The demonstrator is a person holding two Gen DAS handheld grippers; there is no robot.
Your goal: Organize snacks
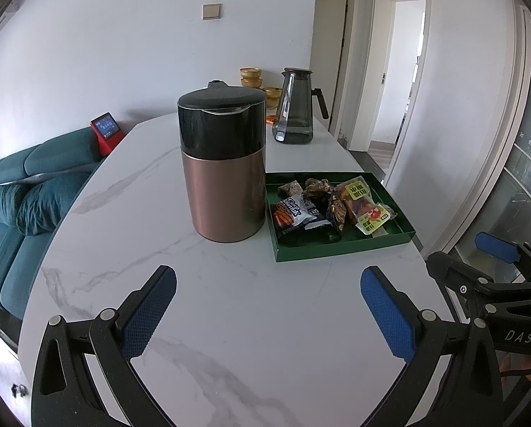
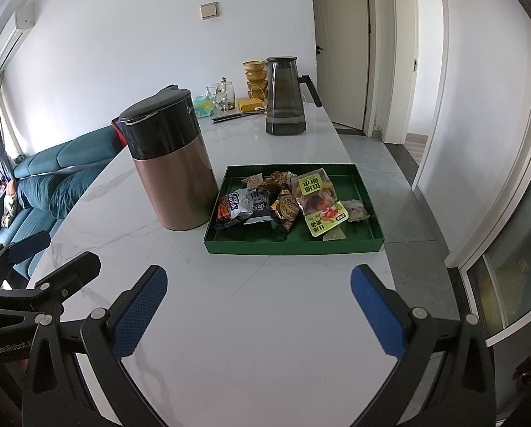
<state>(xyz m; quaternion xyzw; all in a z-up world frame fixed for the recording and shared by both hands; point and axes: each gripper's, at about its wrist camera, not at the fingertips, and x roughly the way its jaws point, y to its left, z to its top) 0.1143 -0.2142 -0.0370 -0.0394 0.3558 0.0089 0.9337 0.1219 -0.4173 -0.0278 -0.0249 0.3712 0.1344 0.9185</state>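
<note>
A shallow green tray (image 1: 336, 252) (image 2: 294, 247) lies on the white marble table, filled with several snack packets. Among them are a black-and-white packet (image 1: 295, 211) (image 2: 231, 206) and a clear bag with a yellow label (image 1: 358, 192) (image 2: 313, 186). My left gripper (image 1: 267, 284) hovers open over the bare table in front of the tray, nothing between its blue pads. To its right, my right gripper (image 2: 258, 281) is also open and empty, a short way in front of the tray.
A tall copper canister with a black lid (image 1: 226, 178) (image 2: 173, 178) stands against the tray's left side. A grey glass pitcher (image 1: 294, 106) (image 2: 285, 99), gold bowls (image 2: 255, 74) and a jar sit at the far end. A teal sofa (image 1: 27, 185) lies left; the table edge is right.
</note>
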